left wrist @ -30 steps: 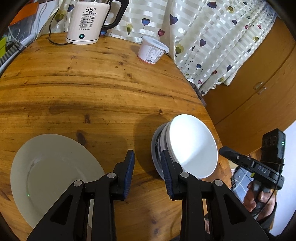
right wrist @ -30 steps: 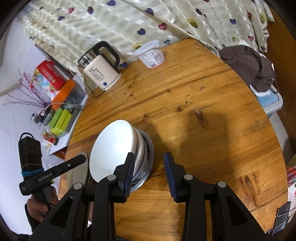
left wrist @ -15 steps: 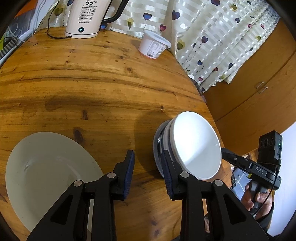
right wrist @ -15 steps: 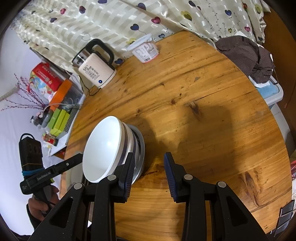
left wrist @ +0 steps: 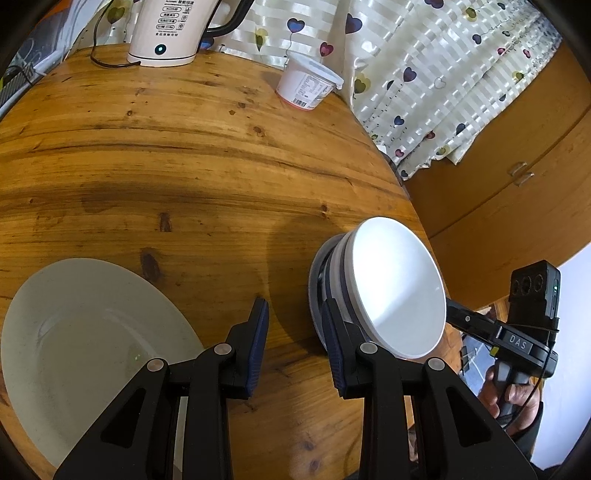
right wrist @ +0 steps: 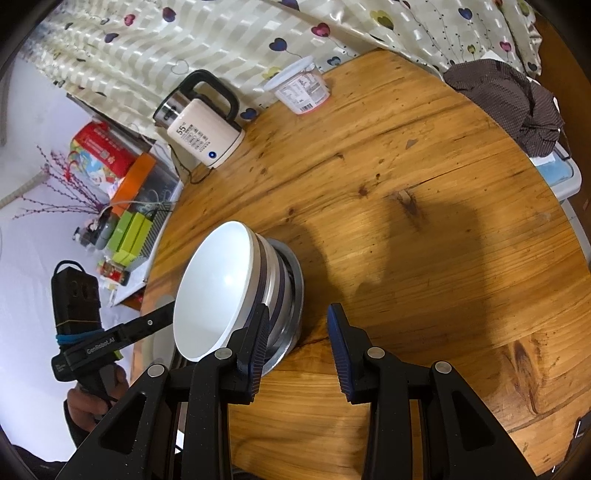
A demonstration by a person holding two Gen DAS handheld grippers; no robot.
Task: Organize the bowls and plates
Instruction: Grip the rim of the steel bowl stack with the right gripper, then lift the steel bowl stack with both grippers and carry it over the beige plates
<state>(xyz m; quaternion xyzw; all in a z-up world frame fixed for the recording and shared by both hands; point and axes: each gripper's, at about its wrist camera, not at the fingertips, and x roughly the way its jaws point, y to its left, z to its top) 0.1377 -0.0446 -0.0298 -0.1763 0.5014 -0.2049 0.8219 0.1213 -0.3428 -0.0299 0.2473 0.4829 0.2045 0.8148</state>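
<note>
Items, left to right as seen from the left hand-held gripper (left wrist: 293, 328), on a round wooden desk (left wrist: 207, 173):

1. White plate (left wrist: 88, 347): flat on the desk, lower left of the left hand-held gripper and partly under its left arm; empty, apart from the bowls, so probably yet to be sorted

2. Left hand-held gripper: jaws parted, nothing between the pads but bare desk; it points down into the gap between plate and bowls, its right pad just beside the stack, whether touching cannot be told

3. Kettle (left wrist: 173, 33): far ahead at the desk's back edge, cord trailing to the left; not part of the job

4. Lidded tub (left wrist: 306, 86): far ahead and a little right, by the heart-print curtain (left wrist: 443, 74)

5. Stack of bowls (left wrist: 384, 291): right of the left hand-held gripper, near the desk's rim; white bowl on top, dark-banded bowls under it, metal bowl at the bottom; nested, which saves room and suggests the bowl half of the sorting is largely done

6. Right hand-held gripper (right wrist: 297, 343): right of the stack, gripped by a hand (left wrist: 509, 391); jaws parted and empty over bare desk, left pad in front of the stack's side, contact not clear

Judgement: both tools flank the stack, likely to steady or shift it
</note>
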